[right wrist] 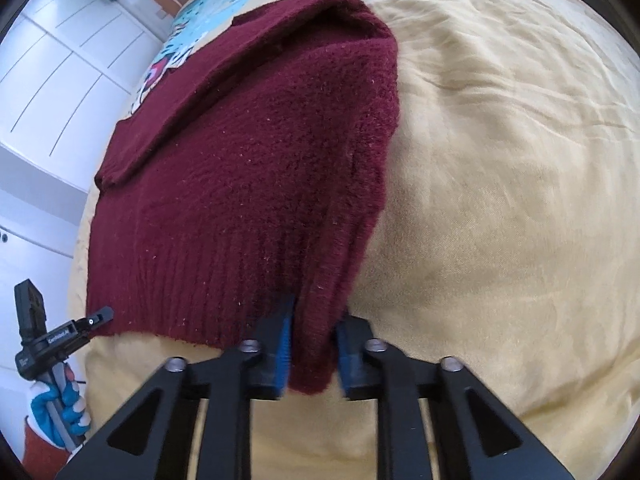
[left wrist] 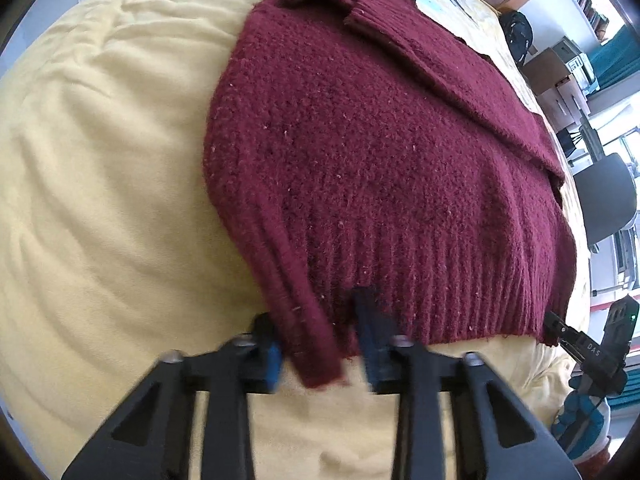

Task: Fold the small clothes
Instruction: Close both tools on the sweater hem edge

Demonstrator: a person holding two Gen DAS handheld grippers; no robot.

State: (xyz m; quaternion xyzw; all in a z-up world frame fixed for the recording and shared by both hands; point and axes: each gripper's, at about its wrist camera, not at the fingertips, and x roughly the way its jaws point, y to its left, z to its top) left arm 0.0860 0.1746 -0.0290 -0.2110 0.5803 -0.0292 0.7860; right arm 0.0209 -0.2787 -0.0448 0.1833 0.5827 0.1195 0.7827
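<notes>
A maroon knit sweater [left wrist: 380, 152] lies on a yellow bed cover, sleeves folded in over its body. My left gripper [left wrist: 320, 354] is shut on the near left corner of its ribbed hem; the cloth bunches between the blue pads. At the hem's other near corner, my right gripper [right wrist: 312, 354] is shut on the sweater [right wrist: 248, 168], with a thick fold pinched between its pads. Each wrist view shows the other gripper at the edge of the picture: the right gripper [left wrist: 592, 344] and the left gripper [right wrist: 60, 336], each in a blue-gloved hand.
The yellow bed cover [left wrist: 100, 200] spreads wrinkled around the sweater, with a colourful print [right wrist: 188, 36] at the far end. White cupboard doors [right wrist: 52, 64] stand to one side. A dark chair [left wrist: 608, 196] and boxes [left wrist: 560, 68] stand to the other.
</notes>
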